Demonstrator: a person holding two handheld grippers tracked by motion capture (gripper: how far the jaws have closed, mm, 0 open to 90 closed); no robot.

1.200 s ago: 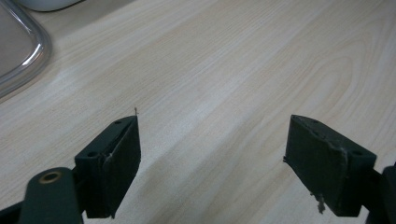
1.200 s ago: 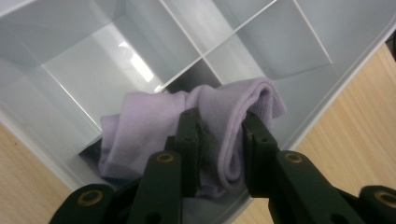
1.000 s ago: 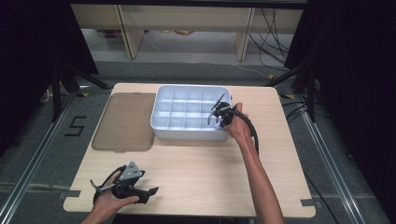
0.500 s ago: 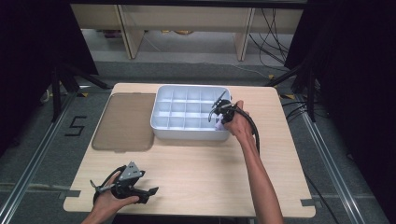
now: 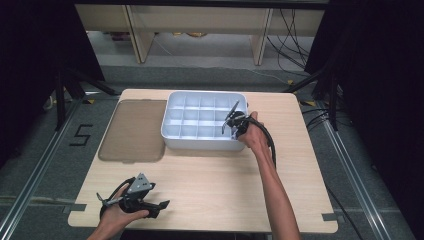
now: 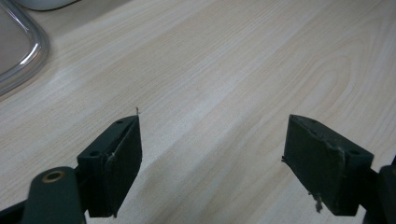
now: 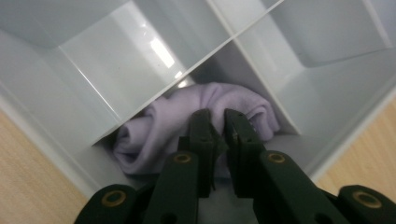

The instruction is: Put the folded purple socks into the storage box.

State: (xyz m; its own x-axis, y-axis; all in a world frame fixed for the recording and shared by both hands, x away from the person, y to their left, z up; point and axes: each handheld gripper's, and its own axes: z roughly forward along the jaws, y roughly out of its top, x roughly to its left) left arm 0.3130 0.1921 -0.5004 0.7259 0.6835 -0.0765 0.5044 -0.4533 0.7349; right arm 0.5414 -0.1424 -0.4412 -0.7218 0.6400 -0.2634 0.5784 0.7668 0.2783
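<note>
Now, at the near left of the tabletop [image 5: 210, 185] your left tool [image 6: 210, 158] rests with its jaws wide apart and nothing between them. Past it lies a clear brownish lid [image 5: 134, 131], then the white divided tray [image 5: 200, 142]. Your right tool [image 7: 218, 135] sits in the tray's near right corner compartment, jaws pinched together on a pale lilac cloth [image 7: 154, 135]: soft, rolled and bunched in folds, filling the compartment floor.
</note>
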